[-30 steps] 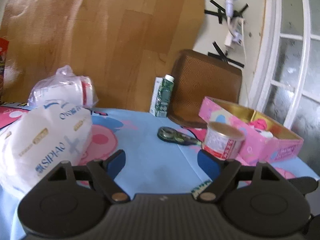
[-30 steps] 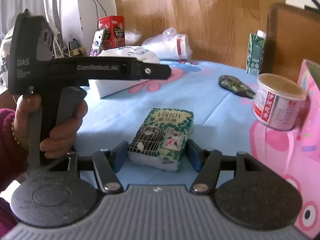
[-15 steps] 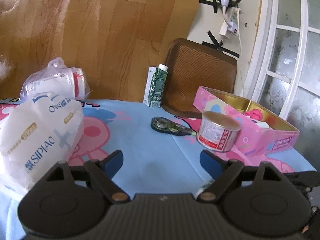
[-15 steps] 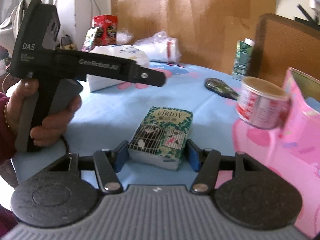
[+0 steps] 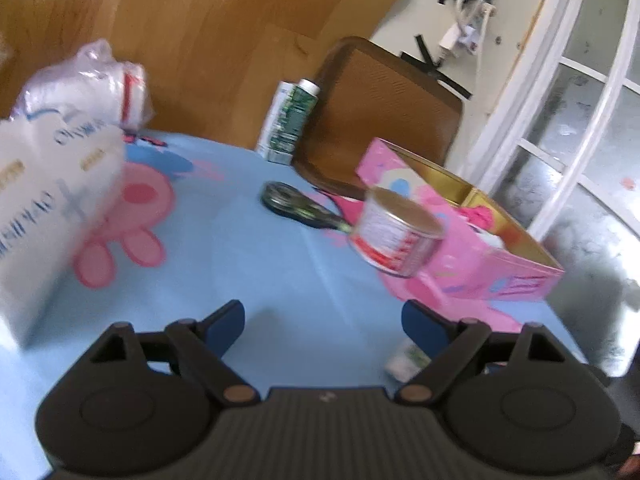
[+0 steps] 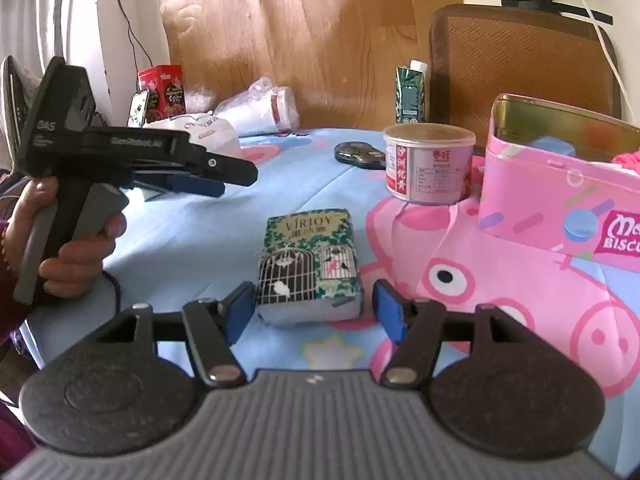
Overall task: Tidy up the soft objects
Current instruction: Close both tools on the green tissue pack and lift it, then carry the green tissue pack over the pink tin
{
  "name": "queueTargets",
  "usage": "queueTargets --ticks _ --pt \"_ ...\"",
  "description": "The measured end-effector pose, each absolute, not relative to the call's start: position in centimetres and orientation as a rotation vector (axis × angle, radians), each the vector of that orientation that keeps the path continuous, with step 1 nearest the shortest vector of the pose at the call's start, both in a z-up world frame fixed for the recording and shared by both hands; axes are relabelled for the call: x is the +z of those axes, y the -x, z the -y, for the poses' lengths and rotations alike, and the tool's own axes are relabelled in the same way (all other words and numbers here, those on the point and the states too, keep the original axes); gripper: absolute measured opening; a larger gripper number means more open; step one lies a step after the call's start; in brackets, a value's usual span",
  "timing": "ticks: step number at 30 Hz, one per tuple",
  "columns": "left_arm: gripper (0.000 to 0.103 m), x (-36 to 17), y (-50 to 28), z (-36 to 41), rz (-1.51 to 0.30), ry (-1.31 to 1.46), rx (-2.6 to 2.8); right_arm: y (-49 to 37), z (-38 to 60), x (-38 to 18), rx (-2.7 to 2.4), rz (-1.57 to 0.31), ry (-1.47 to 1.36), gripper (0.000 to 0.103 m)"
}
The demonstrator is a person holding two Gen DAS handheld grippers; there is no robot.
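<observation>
A green VIRJOY tissue pack (image 6: pixel 310 264) lies on the blue cartoon tablecloth (image 6: pixel 192 240). My right gripper (image 6: pixel 314 310) is open, its blue pads on either side of the pack's near end with small gaps. My left gripper (image 5: pixel 324 320) is open and empty above the cloth; it shows in the right wrist view (image 6: pixel 192 178), held by a hand. A big white SIPIAO tissue bag (image 5: pixel 44 216) stands at the left. A pink biscuit tin (image 6: pixel 560 188) at the right holds soft pink items (image 5: pixel 478 216).
A round red-and-white can (image 6: pixel 428 164) stands beside the tin. A dark tape measure (image 5: pixel 296 204), a green carton (image 5: pixel 290 120), a plastic bag of white rolls (image 5: pixel 88 84) and a brown chair (image 5: pixel 380 112) are at the back. A red box (image 6: pixel 162 88) is far left.
My right gripper has opened slightly around the tissue pack and tilted down over it. My left gripper has swung, so its view tilted and the tissue bag slid left.
</observation>
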State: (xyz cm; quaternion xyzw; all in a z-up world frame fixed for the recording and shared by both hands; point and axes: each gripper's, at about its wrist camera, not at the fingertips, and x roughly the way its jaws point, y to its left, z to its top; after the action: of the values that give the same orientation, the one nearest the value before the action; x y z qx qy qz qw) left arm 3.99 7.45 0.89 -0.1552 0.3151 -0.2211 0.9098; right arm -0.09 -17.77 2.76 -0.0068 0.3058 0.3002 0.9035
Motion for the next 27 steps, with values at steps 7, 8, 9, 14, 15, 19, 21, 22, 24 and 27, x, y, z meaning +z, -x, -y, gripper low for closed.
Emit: queueTargets --ticks 7,8,9,14,15,19,21,22,24,27 --pt "0.089 0.8 -3.3 -4.7 -0.700 0.336 -0.530 0.0 18.0 2.7 0.643 -0.630 -0.012 0.072" --pt "0.088 0.7 -3.4 -4.5 -0.708 0.339 -0.535 -0.1 18.1 2.7 0.646 -0.630 -0.022 0.072" --pt "0.087 0.6 -3.4 -4.2 -0.714 0.340 -0.537 -0.1 18.3 2.6 0.648 -0.630 -0.029 0.072" --pt "0.087 0.5 -3.1 -3.7 -0.723 0.347 -0.542 -0.1 18.4 2.7 0.654 -0.631 -0.049 0.072" --pt "0.086 0.5 -3.1 -3.7 -0.725 0.354 -0.545 -0.1 18.4 2.7 0.654 -0.631 -0.049 0.072" --pt "0.081 0.4 -3.4 -3.4 -0.751 0.378 -0.546 0.0 18.3 2.7 0.654 -0.630 -0.039 0.072" --pt "0.074 0.4 -3.4 -2.8 -0.758 0.375 -0.557 -0.1 18.2 2.6 0.656 -0.629 -0.032 0.072" --pt "0.068 0.3 -3.5 -2.3 -0.776 0.377 -0.587 -0.1 18.1 2.6 0.655 -0.629 -0.026 0.072" --pt "0.066 0.4 -3.2 -1.2 -0.774 0.349 -0.599 0.1 17.8 2.7 0.652 -0.625 -0.008 0.070" --pt "0.060 0.7 -2.8 -0.3 -0.752 0.292 -0.577 0.4 17.5 2.7 0.637 -0.611 0.012 0.056"
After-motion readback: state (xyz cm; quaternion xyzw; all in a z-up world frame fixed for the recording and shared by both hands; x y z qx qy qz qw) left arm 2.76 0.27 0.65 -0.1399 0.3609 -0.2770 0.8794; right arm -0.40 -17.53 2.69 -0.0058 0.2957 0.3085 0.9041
